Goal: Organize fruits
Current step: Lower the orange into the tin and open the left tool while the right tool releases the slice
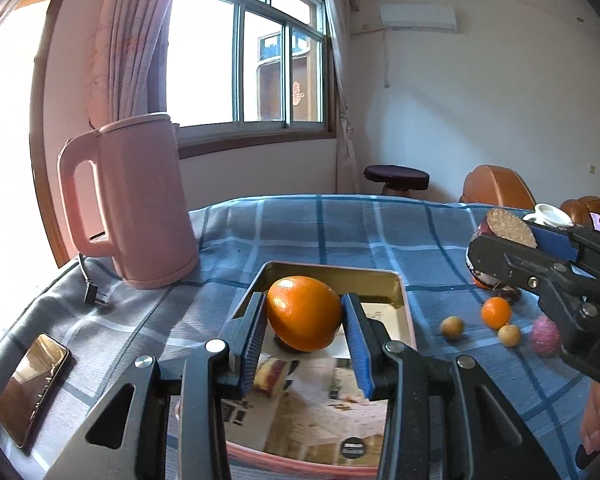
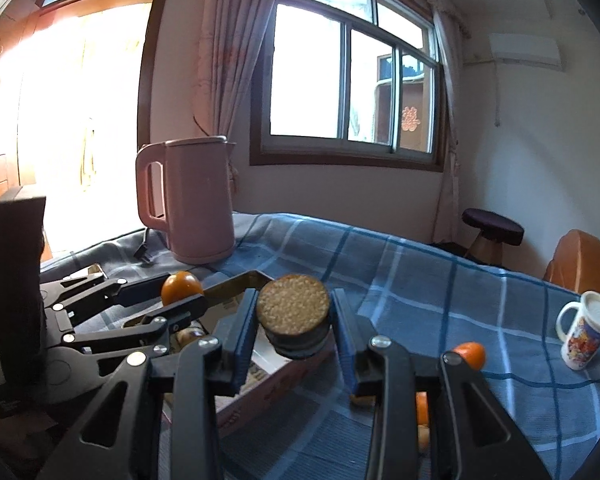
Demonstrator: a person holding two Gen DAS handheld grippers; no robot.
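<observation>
Black parts of your grippers hide much of the scene; in the left wrist view your left gripper covers the near half of the tin, and its shiny floor gives only blurred reflections, so you cannot read what lies under the jaws; your right gripper is cut off at the right edge, with a bit of your hand below it. In the right wrist view the arms hide most of the small fruits; only one small orange shows well, and another orange piece lower down is too hidden to name.

Your left gripper is closed on the orange; it is bright, smooth, a little oval, and it hangs over the tin, clear of the floor; both blue pads press its sides. Your right gripper grips a round cake with a grainy pale top and dark side, beside the tin's right rim.

On the blue checked cloth, right of the tin, lie a small orange, two tan balls and a pink ball.
</observation>
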